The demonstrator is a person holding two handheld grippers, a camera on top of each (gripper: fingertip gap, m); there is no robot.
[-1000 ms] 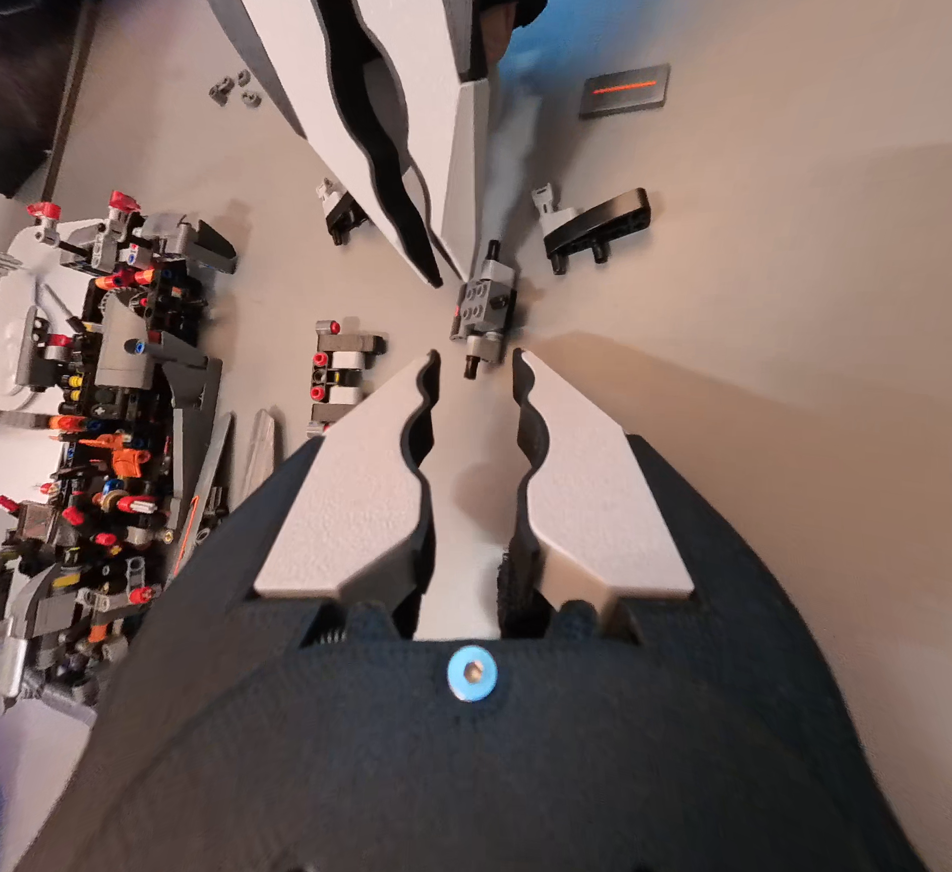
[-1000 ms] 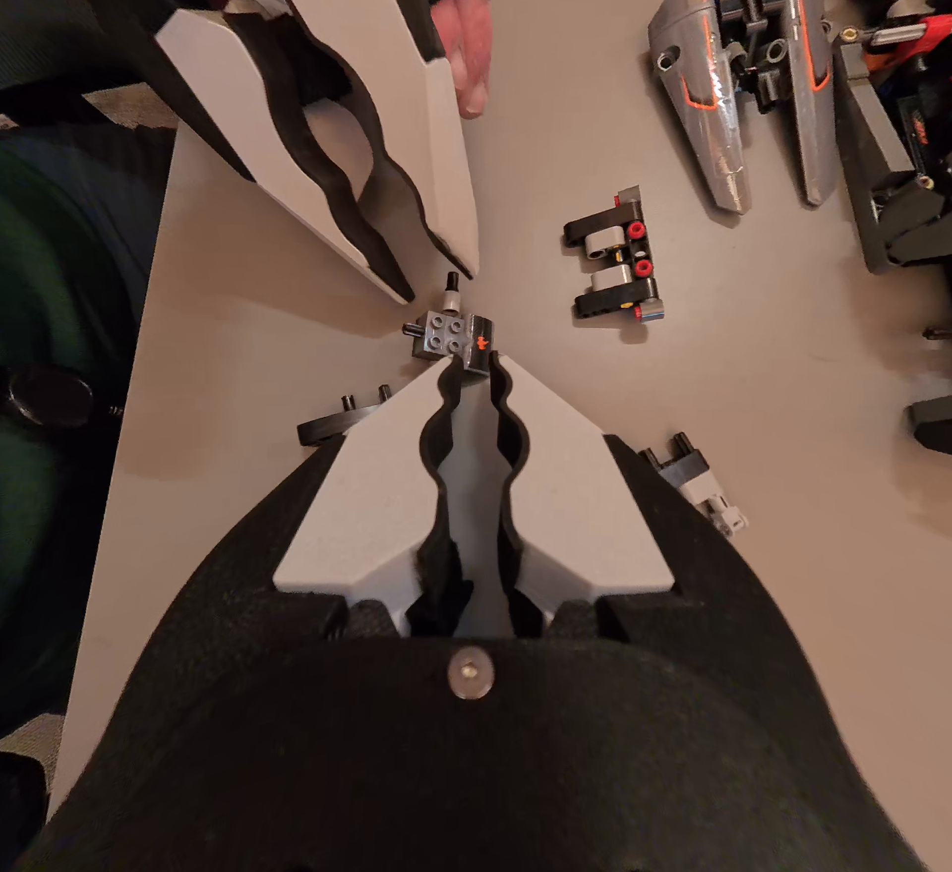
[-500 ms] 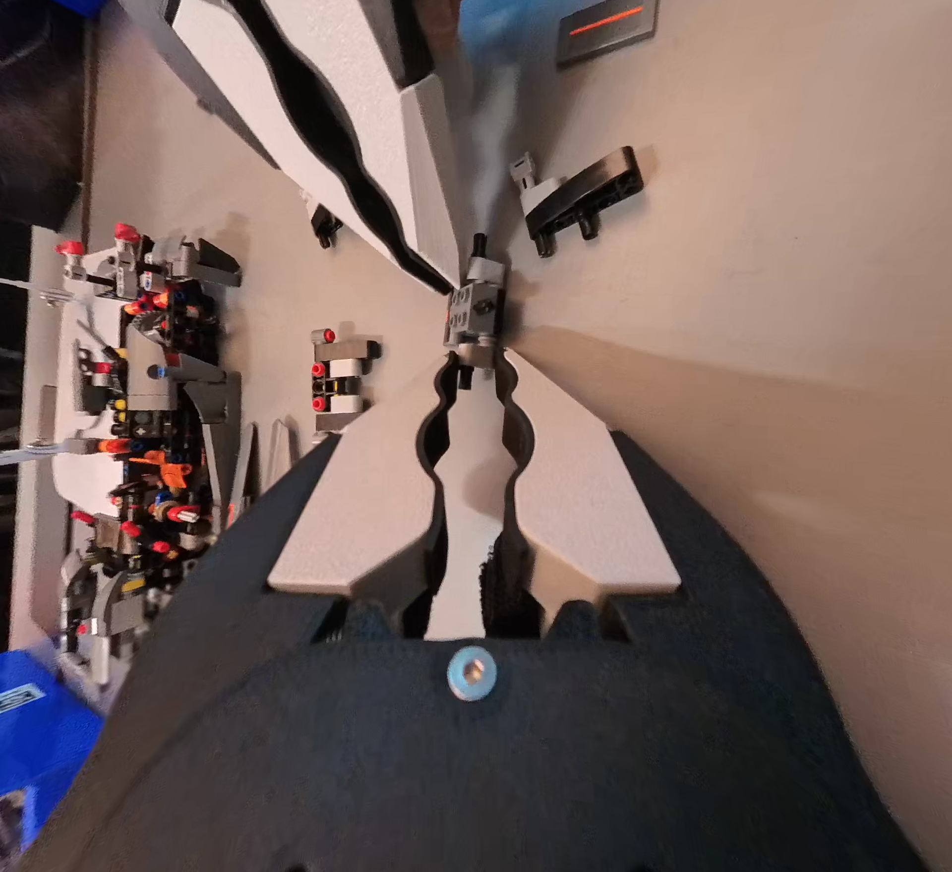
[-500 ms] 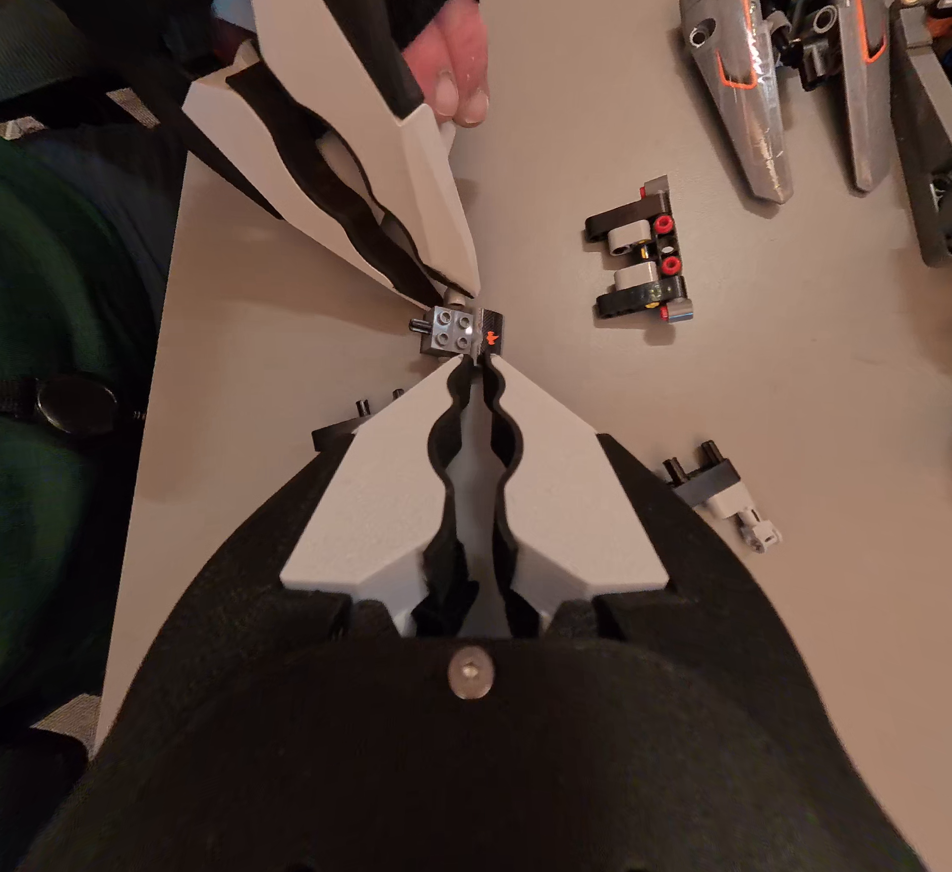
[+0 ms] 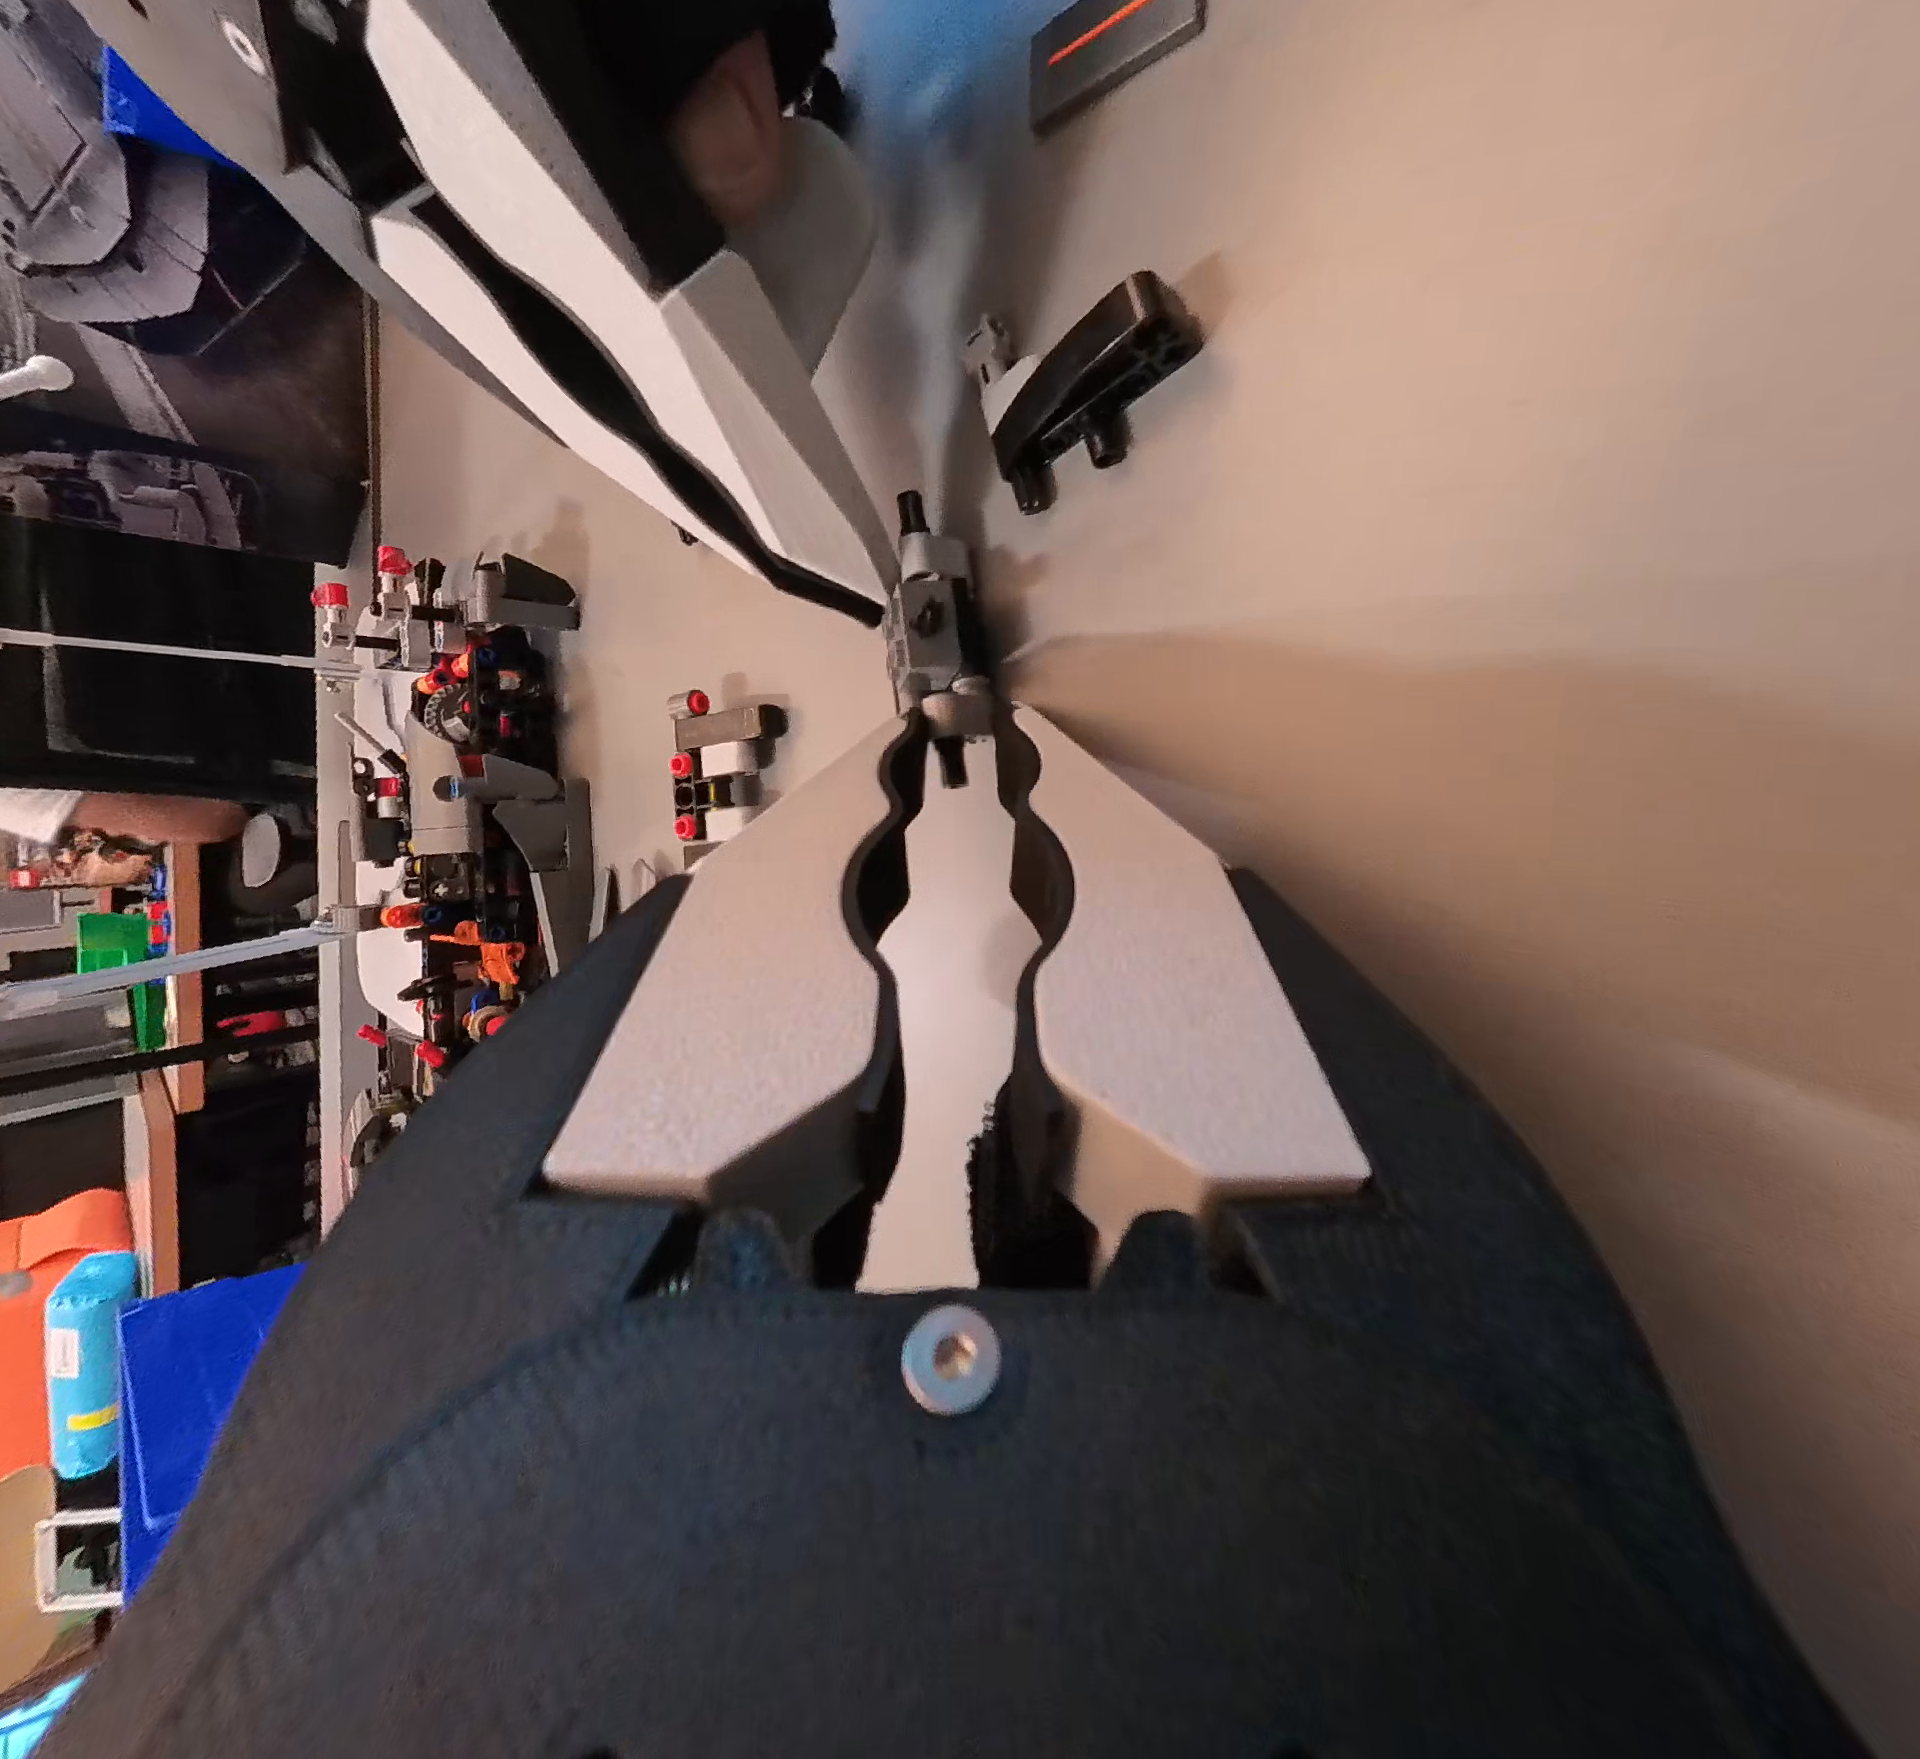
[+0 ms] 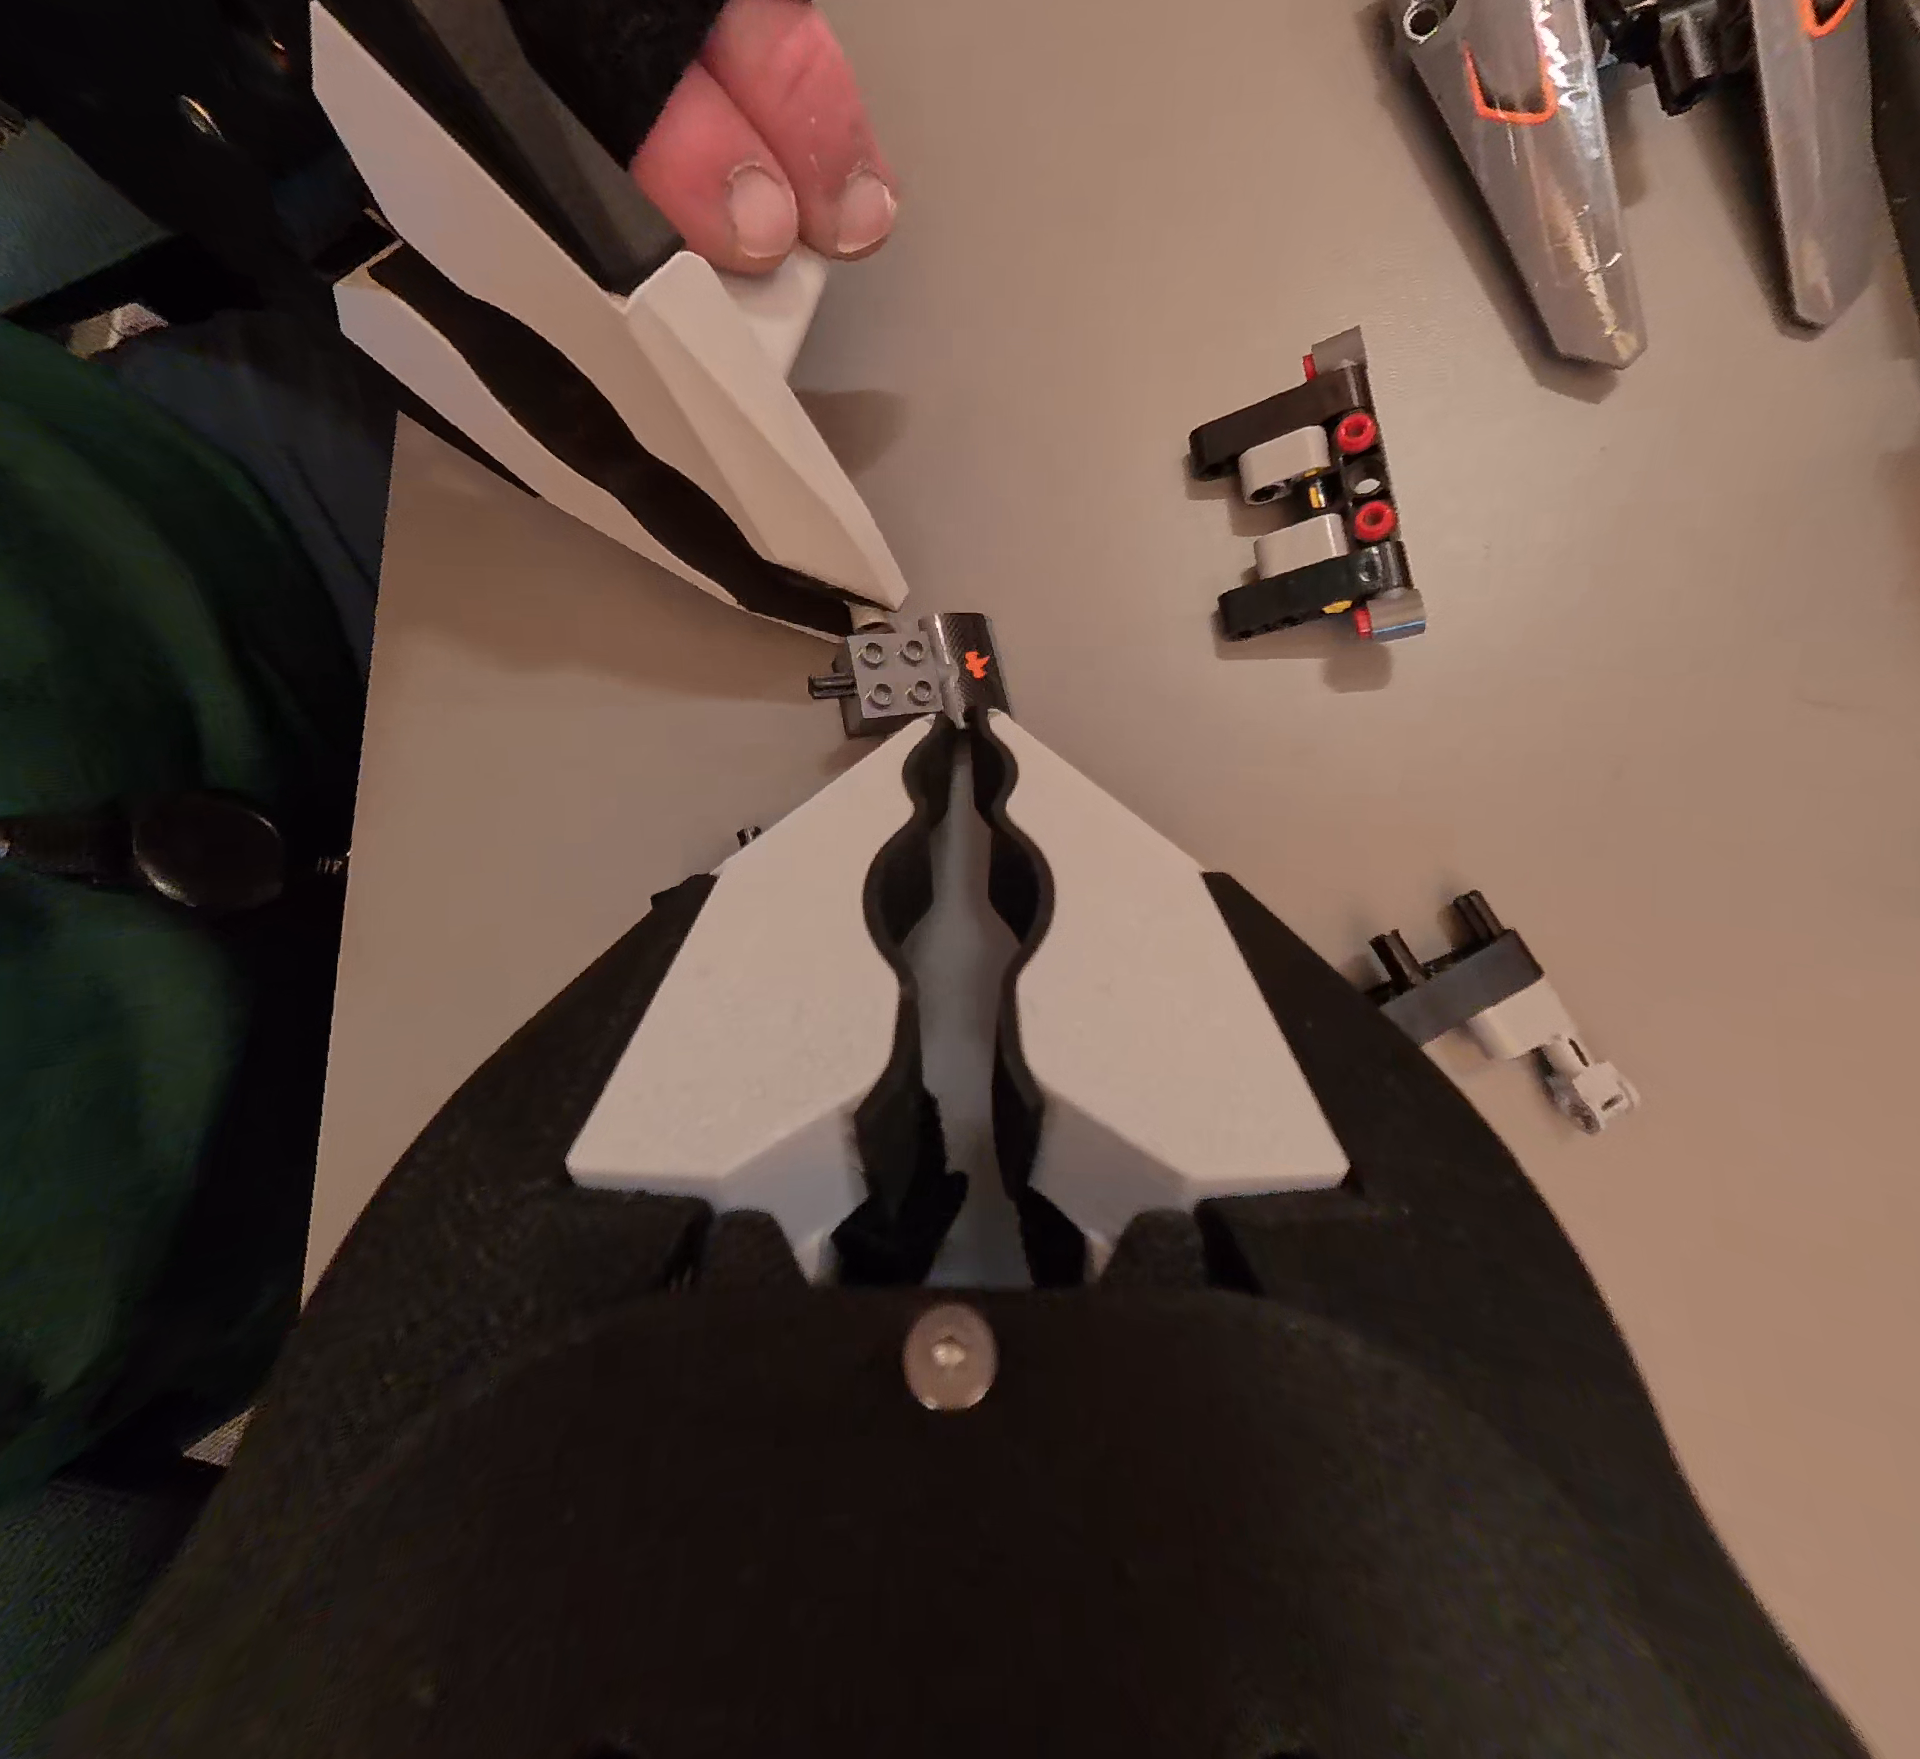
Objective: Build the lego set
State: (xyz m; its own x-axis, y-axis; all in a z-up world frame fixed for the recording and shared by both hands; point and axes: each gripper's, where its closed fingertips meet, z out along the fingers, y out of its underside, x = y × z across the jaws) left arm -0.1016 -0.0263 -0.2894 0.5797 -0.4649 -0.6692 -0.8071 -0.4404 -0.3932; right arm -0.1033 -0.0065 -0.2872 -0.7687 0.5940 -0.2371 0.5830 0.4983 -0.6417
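While both grippers pinch the one small grey studded sub-assembly (image 6: 920, 675) over the table (image 6: 1143, 151), left gripper (image 6: 873, 603) clamped on its pale connector end and right gripper (image 6: 961, 727) clenched on the dark end, any twist could pop a pin loose. To the right I count one black-and-grey red-pinned module (image 6: 1311, 494), two silver pointed panels (image 6: 1512, 120), and one small two-pin piece (image 6: 1475, 992).

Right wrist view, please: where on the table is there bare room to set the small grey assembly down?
Bare table lies between the small grey assembly and the black beam piece, and below that piece toward the pin connector. The top right is crowded with silver panels.
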